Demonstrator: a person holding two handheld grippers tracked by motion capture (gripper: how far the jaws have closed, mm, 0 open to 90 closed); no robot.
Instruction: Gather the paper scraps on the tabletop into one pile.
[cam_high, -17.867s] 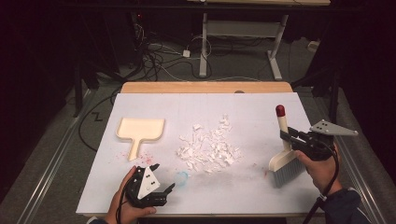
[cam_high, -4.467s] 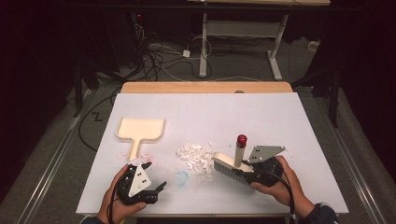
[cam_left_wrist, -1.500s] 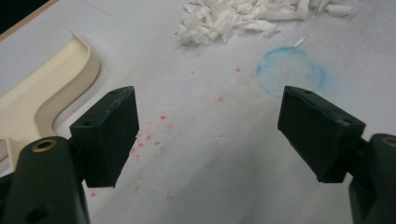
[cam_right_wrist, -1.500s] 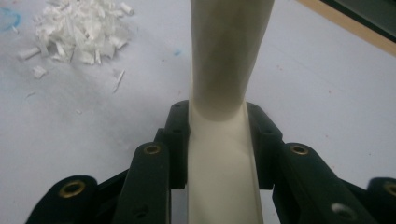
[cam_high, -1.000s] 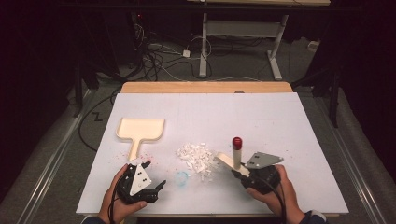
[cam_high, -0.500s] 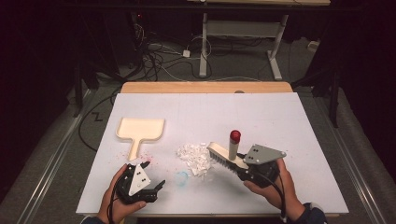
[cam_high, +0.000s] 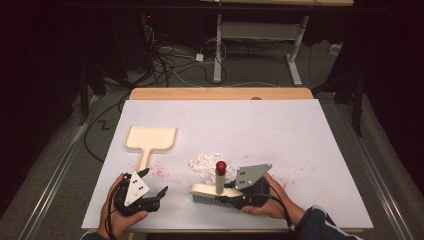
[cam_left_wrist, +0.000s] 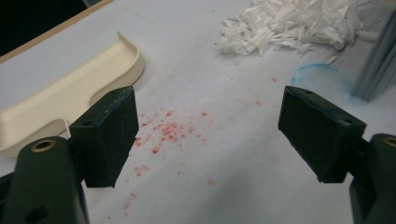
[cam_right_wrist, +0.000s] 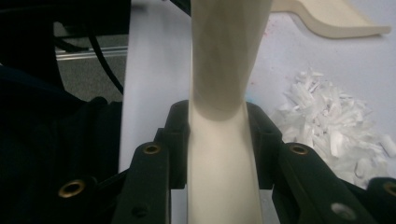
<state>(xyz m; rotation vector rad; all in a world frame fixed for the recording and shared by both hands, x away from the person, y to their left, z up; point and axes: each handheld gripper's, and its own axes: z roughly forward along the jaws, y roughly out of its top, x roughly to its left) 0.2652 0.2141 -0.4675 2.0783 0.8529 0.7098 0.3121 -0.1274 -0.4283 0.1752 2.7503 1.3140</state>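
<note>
Bare table (cam_high: 280, 130) lies open beyond the shreds (cam_high: 205, 163); dustpan (cam_high: 150, 140) blocks the left, brush (cam_high: 212, 190) the near edge

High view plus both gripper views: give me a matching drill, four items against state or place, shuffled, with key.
Items:
1. brush
2. dustpan
3. left gripper
4. paper scraps

States:
A. open, holding nothing
B. piled mid-table
C. clamped in the right gripper
D. lying free on the table, left side

Pairs: 1-C, 2-D, 3-A, 4-B
</note>
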